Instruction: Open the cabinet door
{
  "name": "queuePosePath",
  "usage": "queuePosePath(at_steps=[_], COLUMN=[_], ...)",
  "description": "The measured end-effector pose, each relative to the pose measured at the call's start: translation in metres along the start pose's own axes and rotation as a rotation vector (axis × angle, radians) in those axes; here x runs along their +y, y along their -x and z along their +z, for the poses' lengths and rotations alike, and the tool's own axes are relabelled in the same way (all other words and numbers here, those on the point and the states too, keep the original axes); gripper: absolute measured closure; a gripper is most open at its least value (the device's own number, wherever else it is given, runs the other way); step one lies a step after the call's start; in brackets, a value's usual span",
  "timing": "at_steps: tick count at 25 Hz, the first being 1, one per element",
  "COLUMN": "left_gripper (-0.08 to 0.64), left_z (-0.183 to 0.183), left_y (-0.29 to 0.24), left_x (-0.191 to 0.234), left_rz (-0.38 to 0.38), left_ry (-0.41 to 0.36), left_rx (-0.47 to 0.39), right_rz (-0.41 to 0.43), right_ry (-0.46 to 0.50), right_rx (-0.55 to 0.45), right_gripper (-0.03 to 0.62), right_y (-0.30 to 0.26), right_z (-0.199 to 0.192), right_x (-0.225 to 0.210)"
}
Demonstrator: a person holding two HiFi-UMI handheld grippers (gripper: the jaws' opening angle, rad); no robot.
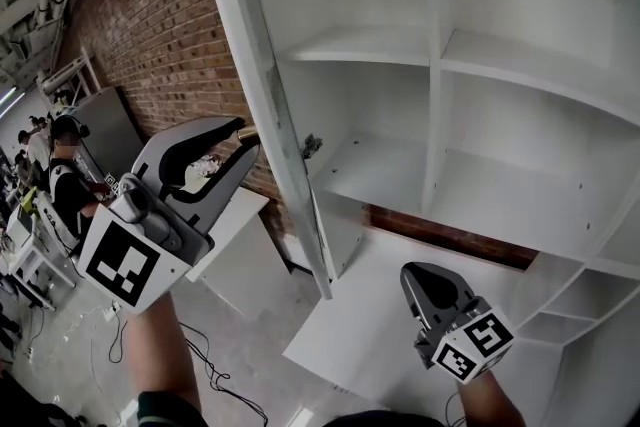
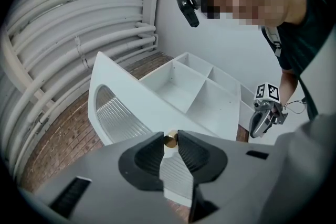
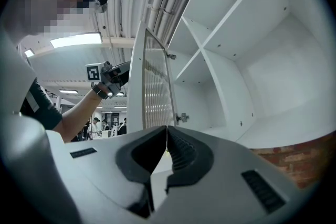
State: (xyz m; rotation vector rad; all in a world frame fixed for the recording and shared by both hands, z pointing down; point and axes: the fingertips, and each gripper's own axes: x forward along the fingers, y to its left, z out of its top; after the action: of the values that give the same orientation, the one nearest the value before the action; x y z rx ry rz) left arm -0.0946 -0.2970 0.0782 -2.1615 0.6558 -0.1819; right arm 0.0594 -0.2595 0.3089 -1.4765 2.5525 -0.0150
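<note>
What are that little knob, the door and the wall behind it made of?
The knob: probably brass or brass-plated metal, given its shiny gold glint. The door: smooth matte white board, likely painted or laminated wood, with a ribbed panel of glass or plastic. The wall: red brick with visible mortar lines.

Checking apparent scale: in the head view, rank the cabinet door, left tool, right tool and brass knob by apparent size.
1. cabinet door
2. left tool
3. right tool, smaller-looking, though camera angle may explain that gap
4. brass knob, plainly smallest
</note>
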Motion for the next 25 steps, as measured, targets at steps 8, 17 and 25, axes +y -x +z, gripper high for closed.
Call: queuePosePath(at_steps=[8, 17, 25], left_gripper=[0.472, 0.468, 0.474], left_z=[-0.018, -0.04, -0.057], left_y=[0.047, 0.074, 0.102], left_x=[0.029, 0.05, 0.077], left_rz=[0.052, 0.129, 0.219], left_ry=[0.013, 0.02, 0.02], left_rx=[0.011, 0.025, 0.023], right_rz=[0.007, 0.029, 0.038], right_ry=[0.011, 0.01, 0.01], right_rx=[0.008, 0.019, 0.022], right_gripper=[0.589, 0.589, 0.589], right_y=[-0.016, -0.032, -0.039], right_z=[0.002, -0.008, -0.009], right_x=[0.026, 0.039, 0.051])
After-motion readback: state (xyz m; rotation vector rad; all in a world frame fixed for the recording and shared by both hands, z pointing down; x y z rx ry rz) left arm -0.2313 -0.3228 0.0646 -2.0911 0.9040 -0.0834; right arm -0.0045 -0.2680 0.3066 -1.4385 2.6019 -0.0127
